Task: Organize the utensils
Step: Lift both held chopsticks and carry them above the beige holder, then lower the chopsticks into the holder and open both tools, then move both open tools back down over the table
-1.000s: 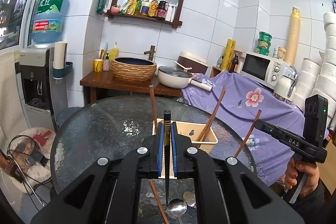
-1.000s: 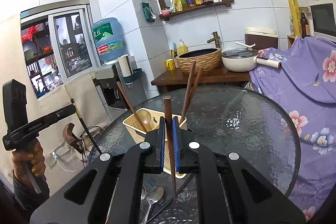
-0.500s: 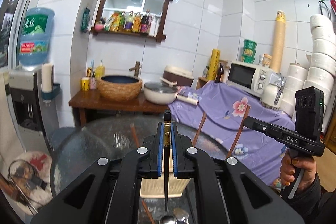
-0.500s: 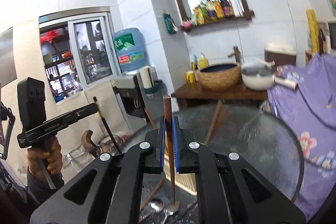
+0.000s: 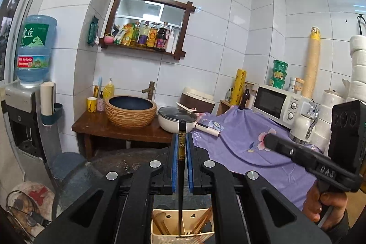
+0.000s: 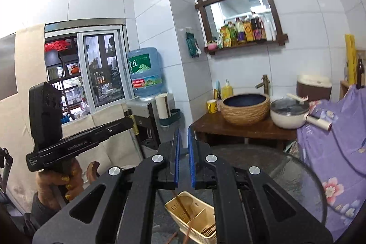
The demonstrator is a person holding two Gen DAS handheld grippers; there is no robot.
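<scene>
Left gripper [image 5: 182, 148] is clamped on a dark chopstick [image 5: 181, 143], held nearly level above the cream basket [image 5: 160, 230]. Right gripper [image 6: 183, 148], jaws close together and seemingly empty, hovers nearly level over the same basket on the glass table [image 6: 297, 177].

Purple flowered cloth [image 5: 240, 141], cream utensil holder [image 6: 194, 218], blue-padded black claw [image 5: 182, 152].

Right gripper [image 6: 183, 152] fingers [image 6: 176, 152] above the cream basket [image 6: 201, 226]. Chopsticks [image 6: 183, 209] stand in basket. Left gripper [image 6: 91, 136] well left of basket.
</scene>
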